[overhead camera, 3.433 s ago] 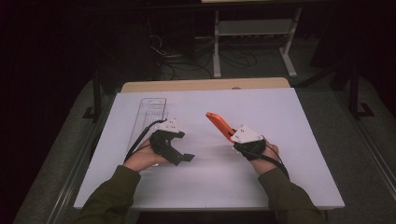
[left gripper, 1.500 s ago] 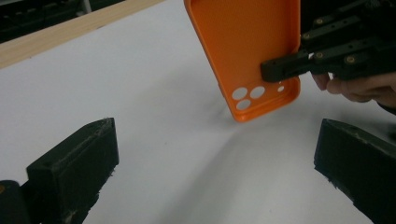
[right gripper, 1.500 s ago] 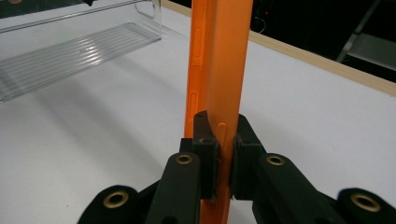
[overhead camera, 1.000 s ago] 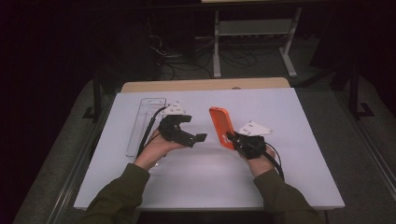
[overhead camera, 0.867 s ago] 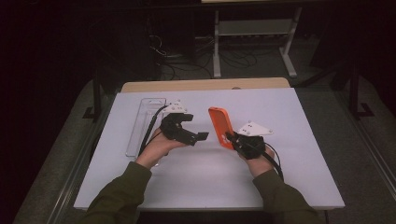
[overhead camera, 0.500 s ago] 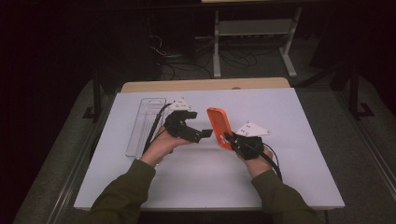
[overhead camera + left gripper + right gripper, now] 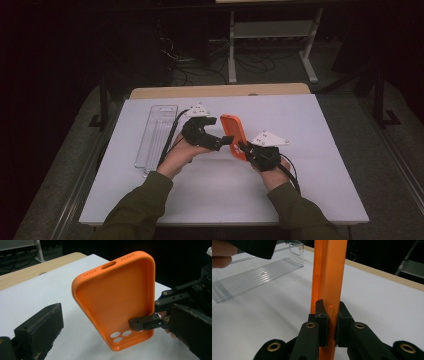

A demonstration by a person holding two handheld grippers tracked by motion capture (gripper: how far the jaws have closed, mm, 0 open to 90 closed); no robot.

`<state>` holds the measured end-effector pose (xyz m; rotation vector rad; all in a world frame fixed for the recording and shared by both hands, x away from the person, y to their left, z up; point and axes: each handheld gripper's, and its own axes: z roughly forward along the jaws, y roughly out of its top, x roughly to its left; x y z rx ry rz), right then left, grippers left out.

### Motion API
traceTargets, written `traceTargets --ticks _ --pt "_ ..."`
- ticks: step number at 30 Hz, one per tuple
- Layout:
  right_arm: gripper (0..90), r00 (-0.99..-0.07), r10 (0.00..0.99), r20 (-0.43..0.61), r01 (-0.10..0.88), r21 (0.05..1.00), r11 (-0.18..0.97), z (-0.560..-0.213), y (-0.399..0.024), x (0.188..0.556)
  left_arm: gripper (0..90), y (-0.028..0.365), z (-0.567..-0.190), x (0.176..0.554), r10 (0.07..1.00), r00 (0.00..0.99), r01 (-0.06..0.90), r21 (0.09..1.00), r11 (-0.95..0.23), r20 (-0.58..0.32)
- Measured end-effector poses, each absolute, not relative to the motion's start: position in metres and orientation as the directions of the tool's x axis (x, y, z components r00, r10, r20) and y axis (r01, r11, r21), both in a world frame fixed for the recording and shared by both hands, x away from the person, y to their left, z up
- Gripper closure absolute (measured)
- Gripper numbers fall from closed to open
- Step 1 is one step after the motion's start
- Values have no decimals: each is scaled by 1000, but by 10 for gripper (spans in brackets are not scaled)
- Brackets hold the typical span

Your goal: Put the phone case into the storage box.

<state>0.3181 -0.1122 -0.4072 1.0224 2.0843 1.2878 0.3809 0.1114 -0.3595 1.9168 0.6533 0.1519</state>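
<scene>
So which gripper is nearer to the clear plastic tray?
The left. The left gripper hangs open just right of the clear tray; the right gripper, shut on the orange phone case, is farther right.

dark room, white table (image 7: 320,150), metal shelf (image 7: 272,30) behind.

Setting: lab or test room, dimly lit. White-topped table (image 7: 310,120) over a wooden bench edge (image 7: 215,91); tangled cables (image 7: 200,60) on the dark floor behind; white metal shelf stand (image 7: 272,35) at the back
</scene>
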Motion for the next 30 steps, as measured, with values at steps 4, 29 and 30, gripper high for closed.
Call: traceTargets --ticks 4,29,30 --pt "820 -606 796 -9 344 899 272 -407 -109 317 0 112 -361 381 516 836 376 881 -287 -188" --pt "820 -631 776 -5 335 900 279 -410 -85 310 0 109 -367 381 527 824 384 889 -248 -208" --pt "820 -631 775 -7 334 900 280 -410 -85 310 0 109 -367 381 529 823 383 889 -251 -205"
